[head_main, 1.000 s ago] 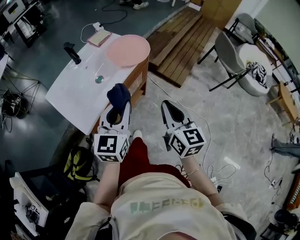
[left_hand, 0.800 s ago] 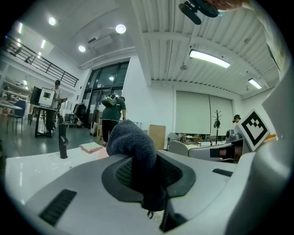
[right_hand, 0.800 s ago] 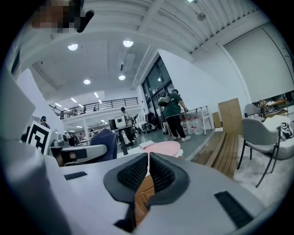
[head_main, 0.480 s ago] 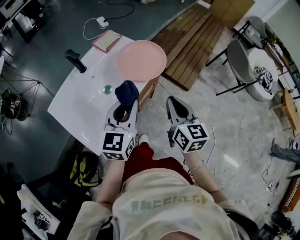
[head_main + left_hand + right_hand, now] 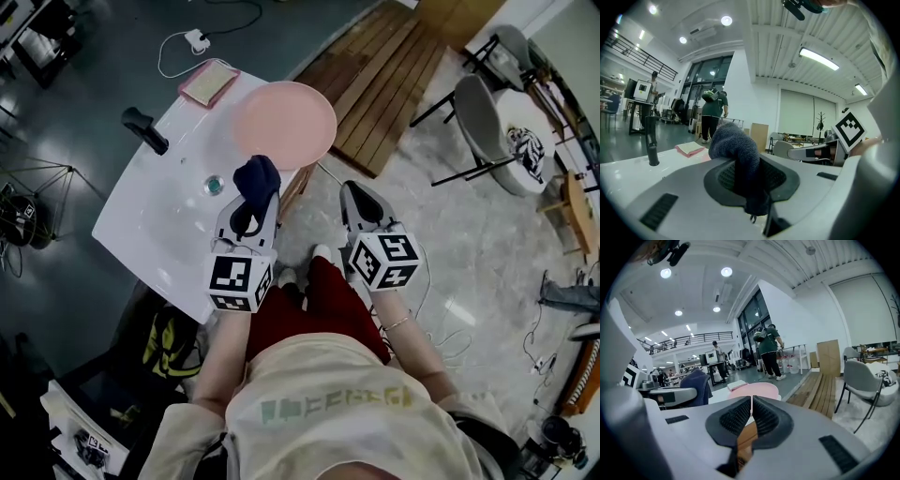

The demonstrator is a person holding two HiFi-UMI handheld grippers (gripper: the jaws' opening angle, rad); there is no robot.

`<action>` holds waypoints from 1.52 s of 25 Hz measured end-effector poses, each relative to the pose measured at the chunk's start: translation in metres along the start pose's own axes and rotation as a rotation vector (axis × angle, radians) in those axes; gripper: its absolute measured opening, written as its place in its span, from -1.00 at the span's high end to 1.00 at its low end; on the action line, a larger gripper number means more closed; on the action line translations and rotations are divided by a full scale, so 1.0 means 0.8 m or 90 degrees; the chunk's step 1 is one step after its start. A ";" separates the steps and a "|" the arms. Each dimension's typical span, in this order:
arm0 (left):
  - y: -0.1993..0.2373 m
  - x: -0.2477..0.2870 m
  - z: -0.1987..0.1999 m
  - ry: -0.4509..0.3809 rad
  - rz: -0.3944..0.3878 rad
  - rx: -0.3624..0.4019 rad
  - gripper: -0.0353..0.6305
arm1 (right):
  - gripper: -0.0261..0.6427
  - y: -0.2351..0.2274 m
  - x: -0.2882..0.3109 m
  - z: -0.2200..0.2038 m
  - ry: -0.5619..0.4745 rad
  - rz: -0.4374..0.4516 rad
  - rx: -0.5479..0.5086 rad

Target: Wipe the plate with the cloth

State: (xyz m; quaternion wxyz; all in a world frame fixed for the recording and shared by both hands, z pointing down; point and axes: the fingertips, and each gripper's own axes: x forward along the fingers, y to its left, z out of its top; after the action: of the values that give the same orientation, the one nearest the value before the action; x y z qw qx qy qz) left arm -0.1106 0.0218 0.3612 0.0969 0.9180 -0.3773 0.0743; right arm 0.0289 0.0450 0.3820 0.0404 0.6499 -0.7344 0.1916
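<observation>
A pink plate (image 5: pixel 284 124) lies at the far right corner of the white table (image 5: pixel 155 220); it also shows in the right gripper view as the pink plate (image 5: pixel 757 391). My left gripper (image 5: pixel 251 200) is shut on a dark blue cloth (image 5: pixel 256 180), which bunches up above the jaws as the cloth (image 5: pixel 737 150). It hovers over the table's right edge, just short of the plate. My right gripper (image 5: pixel 358 199) is beside the table over the floor, shut with nothing between its jaws (image 5: pixel 751 416).
On the table lie a pink notebook (image 5: pixel 208 82), a black handle-like object (image 5: pixel 144 129) and a small round green thing (image 5: pixel 214 186). A wooden pallet (image 5: pixel 380 80) and grey chairs (image 5: pixel 487 117) stand to the right. People stand far behind the table.
Both grippers have moved forward toward the table; the cloth now sits nearer the plate. Both grippers have kept the same grip.
</observation>
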 end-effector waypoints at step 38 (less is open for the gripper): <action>0.114 0.217 0.030 0.067 0.166 -0.032 0.65 | 0.80 -0.140 0.276 0.012 0.239 0.109 -0.051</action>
State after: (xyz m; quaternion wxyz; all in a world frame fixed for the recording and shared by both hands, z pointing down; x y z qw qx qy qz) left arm -0.0512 -0.1655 0.3854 0.1289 0.8534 -0.4895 0.1245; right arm 0.1062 -0.1749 0.4668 0.1861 0.5359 -0.7734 0.2827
